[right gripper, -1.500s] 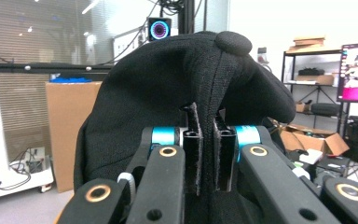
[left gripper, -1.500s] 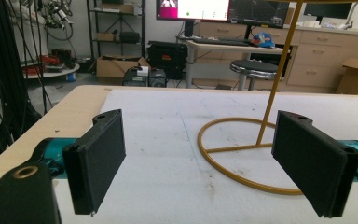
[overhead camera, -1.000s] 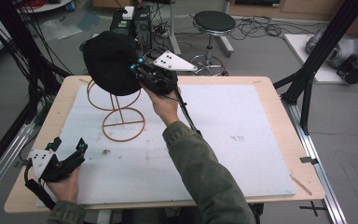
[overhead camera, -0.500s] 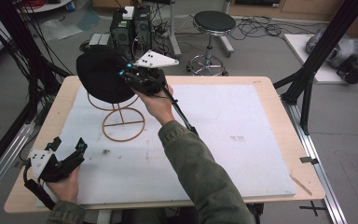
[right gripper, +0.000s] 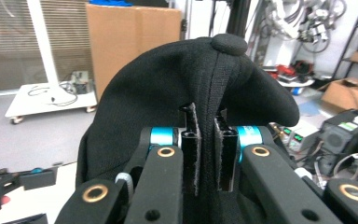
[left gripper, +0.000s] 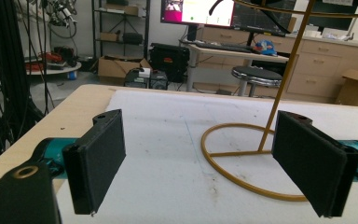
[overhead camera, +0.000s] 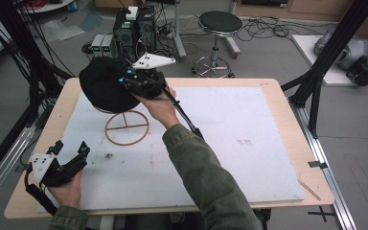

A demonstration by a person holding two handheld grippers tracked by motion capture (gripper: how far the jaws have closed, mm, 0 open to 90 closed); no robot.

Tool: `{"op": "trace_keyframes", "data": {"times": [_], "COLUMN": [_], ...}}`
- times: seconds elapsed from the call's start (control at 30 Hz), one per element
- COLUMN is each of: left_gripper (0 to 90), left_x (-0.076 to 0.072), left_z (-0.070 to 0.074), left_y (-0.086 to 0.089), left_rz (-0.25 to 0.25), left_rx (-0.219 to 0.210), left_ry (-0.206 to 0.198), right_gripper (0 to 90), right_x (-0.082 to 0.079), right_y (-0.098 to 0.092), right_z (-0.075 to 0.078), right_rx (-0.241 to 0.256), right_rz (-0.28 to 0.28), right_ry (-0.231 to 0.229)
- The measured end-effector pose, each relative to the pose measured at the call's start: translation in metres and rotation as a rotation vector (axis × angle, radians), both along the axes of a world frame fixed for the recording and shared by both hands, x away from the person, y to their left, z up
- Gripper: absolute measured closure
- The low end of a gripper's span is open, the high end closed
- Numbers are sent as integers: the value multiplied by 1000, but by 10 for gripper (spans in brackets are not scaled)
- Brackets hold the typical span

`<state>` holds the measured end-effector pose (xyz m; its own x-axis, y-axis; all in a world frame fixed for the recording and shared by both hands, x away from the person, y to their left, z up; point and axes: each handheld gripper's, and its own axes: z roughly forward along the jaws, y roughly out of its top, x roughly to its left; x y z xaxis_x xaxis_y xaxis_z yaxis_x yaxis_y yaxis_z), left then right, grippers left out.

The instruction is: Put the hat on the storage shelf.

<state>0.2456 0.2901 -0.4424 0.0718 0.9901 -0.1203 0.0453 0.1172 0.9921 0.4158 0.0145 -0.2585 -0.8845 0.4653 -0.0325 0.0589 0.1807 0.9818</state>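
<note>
Black fabric cap [overhead camera: 104, 90], pinched in right gripper [overhead camera: 139, 82] above gold wire stand [overhead camera: 126, 127].
Left gripper [overhead camera: 69, 155] rested wide open, empty, near left; next move likely seating cap on stand.

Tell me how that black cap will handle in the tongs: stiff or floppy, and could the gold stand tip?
Probably floppy: the black cap folds where the right tongs pinch its fabric. It looks light, carried by that pinch. The gold wire stand looks thin, though its ring base is wide; a snagging cap could perhaps tip it.
</note>
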Motion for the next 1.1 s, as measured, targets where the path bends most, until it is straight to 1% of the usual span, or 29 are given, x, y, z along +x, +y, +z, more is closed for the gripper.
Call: {"op": "trace_keyframes", "data": {"times": [0.03,0.13,0.23,0.33,0.53,0.67,0.77,0.83,0.97,1.07,1.1], "left_gripper": [176,177,177,178,181,181,181,181,181,181,181], "left_x": [0,0,0,0,-2,-1,-1,-2,-2,-2,-2], "left_z": [0,1,1,1,3,3,3,3,3,3,3], "left_y": [0,-1,-1,-1,-3,-3,-2,-1,0,0,0], "left_rz": [1,1,0,-2,-1,-3,-1,3,11,10,9], "left_rx": [2,2,3,3,8,5,11,10,5,3,5], "left_ry": [0,-5,-7,-5,-22,-22,-22,-19,-23,-23,-23], "right_gripper": [843,838,833,825,803,758,733,693,666,616,616], "right_x": [0,1,2,2,3,4,6,7,8,8,8], "right_y": [0,0,-1,0,2,2,1,1,0,0,0], "right_z": [0,-1,-1,-1,-3,-3,-5,-5,-6,-5,-5], "right_rx": [0,-6,-3,-3,-3,-1,1,1,-3,7,10], "right_rz": [0,3,-6,-7,-5,-21,-30,-31,-27,-27,-29], "right_ry": [0,21,25,21,26,41,56,67,74,78,85]}}
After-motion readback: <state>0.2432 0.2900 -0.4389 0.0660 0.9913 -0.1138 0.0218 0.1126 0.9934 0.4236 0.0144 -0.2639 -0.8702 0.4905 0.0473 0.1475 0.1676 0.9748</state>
